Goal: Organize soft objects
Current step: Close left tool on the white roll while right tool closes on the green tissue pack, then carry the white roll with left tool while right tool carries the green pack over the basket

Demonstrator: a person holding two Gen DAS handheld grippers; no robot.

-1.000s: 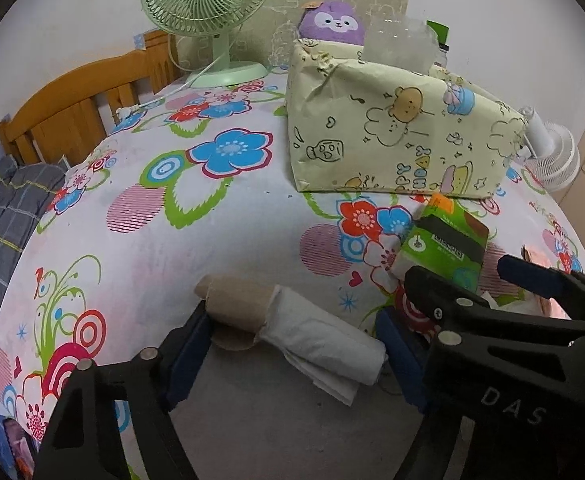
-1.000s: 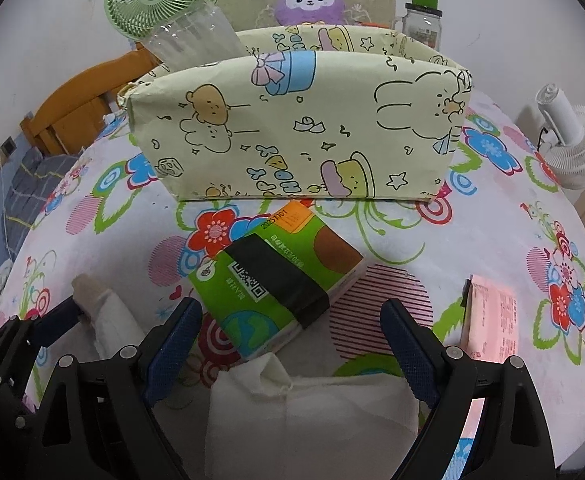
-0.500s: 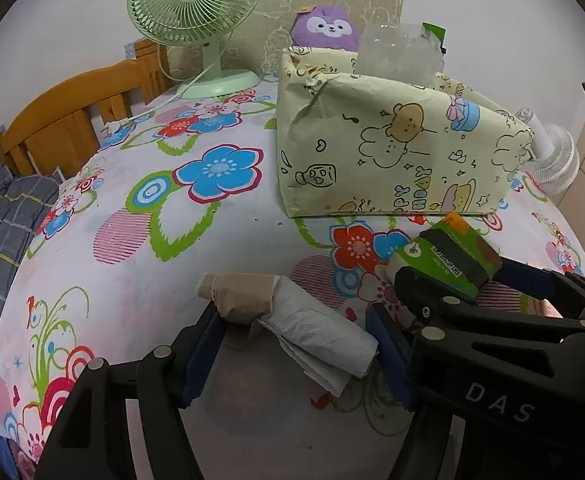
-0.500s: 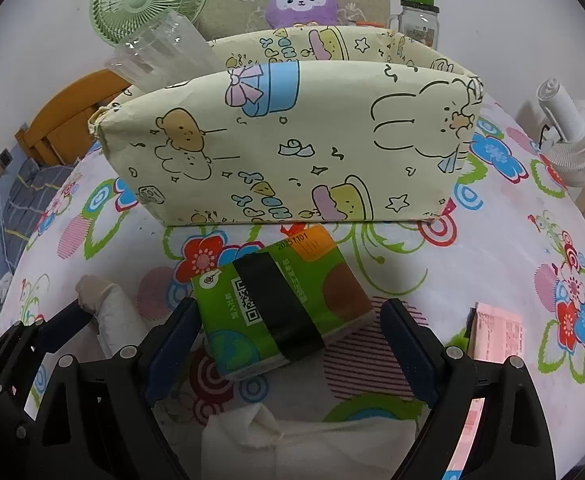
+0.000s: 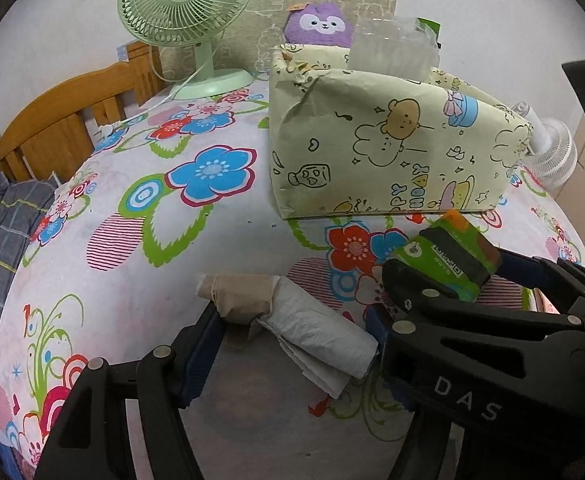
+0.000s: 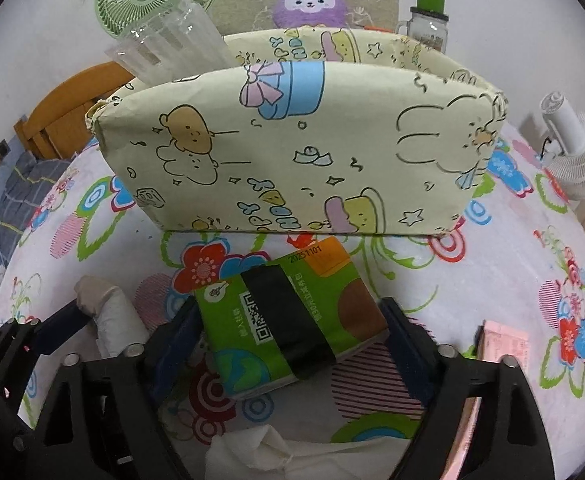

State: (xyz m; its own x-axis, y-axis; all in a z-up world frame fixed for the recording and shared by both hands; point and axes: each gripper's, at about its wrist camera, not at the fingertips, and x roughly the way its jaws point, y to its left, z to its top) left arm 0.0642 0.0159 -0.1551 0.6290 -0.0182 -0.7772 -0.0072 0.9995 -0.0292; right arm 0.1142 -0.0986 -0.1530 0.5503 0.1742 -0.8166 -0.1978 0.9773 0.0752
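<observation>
A rolled white and tan cloth bundle (image 5: 292, 320) lies on the flowered tablecloth between the fingers of my left gripper (image 5: 294, 344), which touch both of its ends. A green tissue pack (image 6: 292, 316) with a black band sits between the fingers of my right gripper (image 6: 292, 344), which press its sides. The pack also shows in the left wrist view (image 5: 448, 256), and the bundle in the right wrist view (image 6: 116, 320). A pale yellow cartoon-print storage box (image 6: 292, 160) stands just behind, open at the top.
A clear plastic cup (image 6: 168, 52) sticks out of the box. A green fan (image 5: 188, 20), a purple plush (image 6: 308, 4) and a jar (image 6: 428, 28) stand behind. A white fan (image 6: 572, 152) lies at the right. A pink packet (image 6: 500, 344) and a white cloth (image 6: 304, 456) lie near me.
Both grippers moved forward toward the box and closed in: the right fingers now grip the green tissue pack, the left fingers now touch the ends of the cloth bundle.
</observation>
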